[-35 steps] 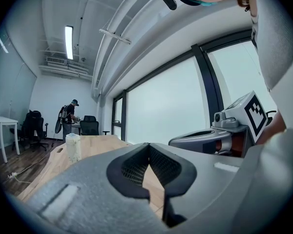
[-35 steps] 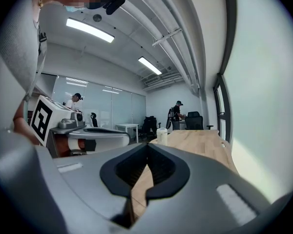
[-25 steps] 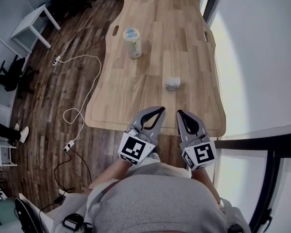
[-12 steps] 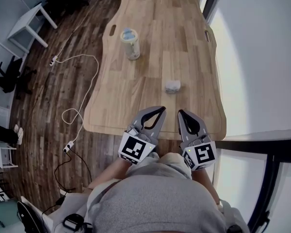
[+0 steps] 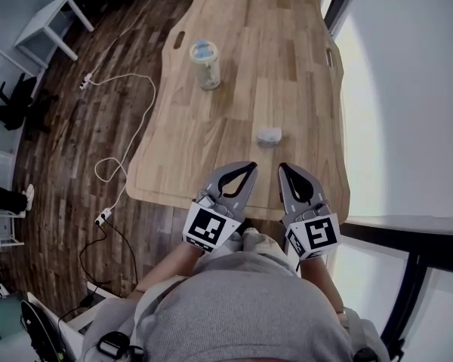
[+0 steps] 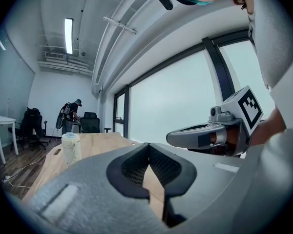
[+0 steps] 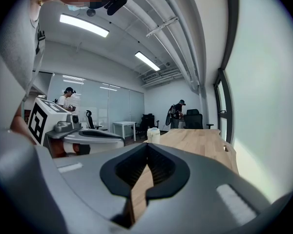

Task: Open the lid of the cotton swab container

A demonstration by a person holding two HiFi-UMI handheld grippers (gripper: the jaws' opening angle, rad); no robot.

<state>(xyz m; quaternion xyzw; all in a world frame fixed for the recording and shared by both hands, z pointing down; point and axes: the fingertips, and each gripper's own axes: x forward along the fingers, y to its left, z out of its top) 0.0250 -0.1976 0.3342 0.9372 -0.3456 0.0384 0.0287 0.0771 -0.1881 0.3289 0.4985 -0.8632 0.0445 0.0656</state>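
A tall pale cylindrical container with a light-blue lid (image 5: pixel 205 65) stands upright on the far left part of the wooden table (image 5: pixel 211 134). It also shows as the container (image 6: pixel 71 148) in the left gripper view and the container (image 7: pixel 153 135) in the right gripper view. A small whitish clear-looking box (image 5: pixel 269 135) lies nearer, mid-table. Which of the two is the swab container I cannot tell. My left gripper (image 5: pixel 251 167) and right gripper (image 5: pixel 282 167) hover side by side at the table's near edge, both shut and holding nothing. Both are well short of either object.
A white cable (image 5: pixel 128 119) snakes over the dark wood floor left of the table. A white side table (image 5: pixel 49 25) stands at the far left. A bright window wall (image 5: pixel 408 96) runs along the right. A person (image 6: pixel 71 113) stands by chairs beyond the table's far end.
The head view has shifted slightly, so the table sits a touch differently in frame. Both grippers stay shut at the near edge, hardly moved.
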